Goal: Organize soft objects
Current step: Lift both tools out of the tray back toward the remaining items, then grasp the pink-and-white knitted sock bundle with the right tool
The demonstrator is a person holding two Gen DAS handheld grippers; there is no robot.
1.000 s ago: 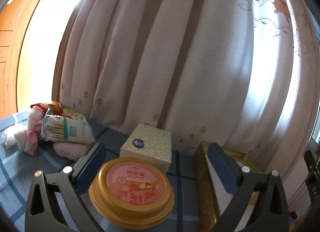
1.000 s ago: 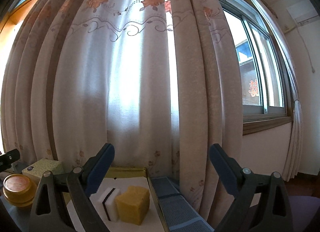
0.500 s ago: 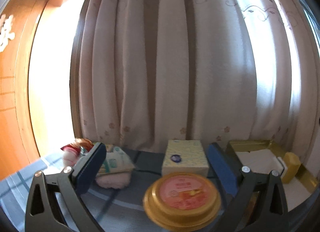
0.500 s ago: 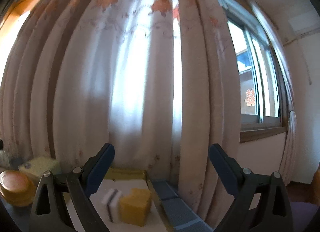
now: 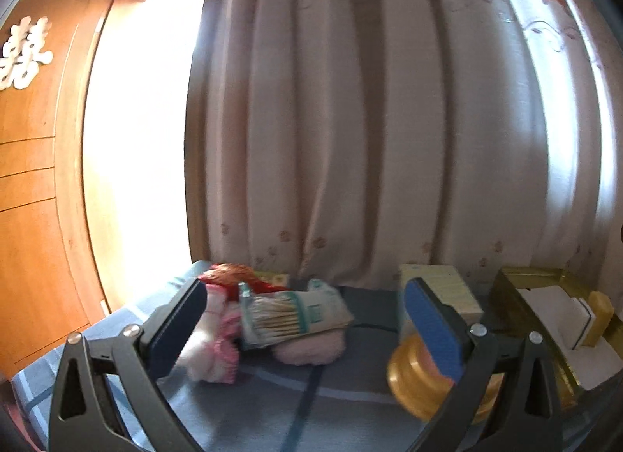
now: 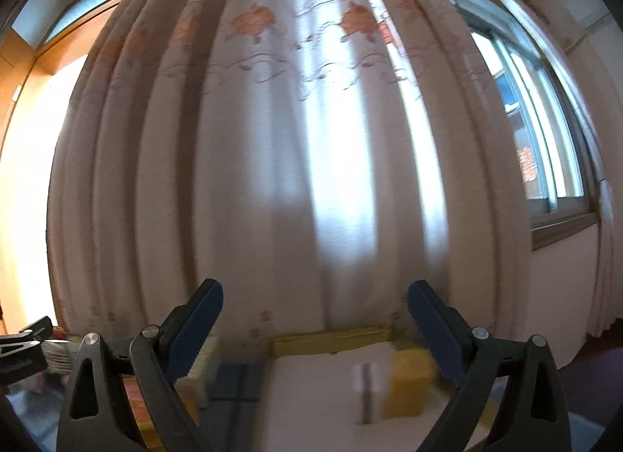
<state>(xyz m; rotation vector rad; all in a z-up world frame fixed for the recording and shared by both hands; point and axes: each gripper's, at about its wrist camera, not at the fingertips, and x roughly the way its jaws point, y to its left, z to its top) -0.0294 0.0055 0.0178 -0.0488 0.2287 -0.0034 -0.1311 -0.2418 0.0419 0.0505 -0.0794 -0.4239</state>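
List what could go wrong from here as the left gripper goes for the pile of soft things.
1. The cotton swab pack lies on top of the pink pad; pulling the pad may tip the pack off.
2. The gold round tin sits right by the left gripper's right finger, so a sideways swing might knock it.
3. Both views are blurred, so aim at the pink-and-white cloth is uncertain.

The left gripper (image 5: 303, 311) and the right gripper (image 6: 315, 311) are both hovering level, pointing forward, each with its jaws spread wide and gripping nothing.
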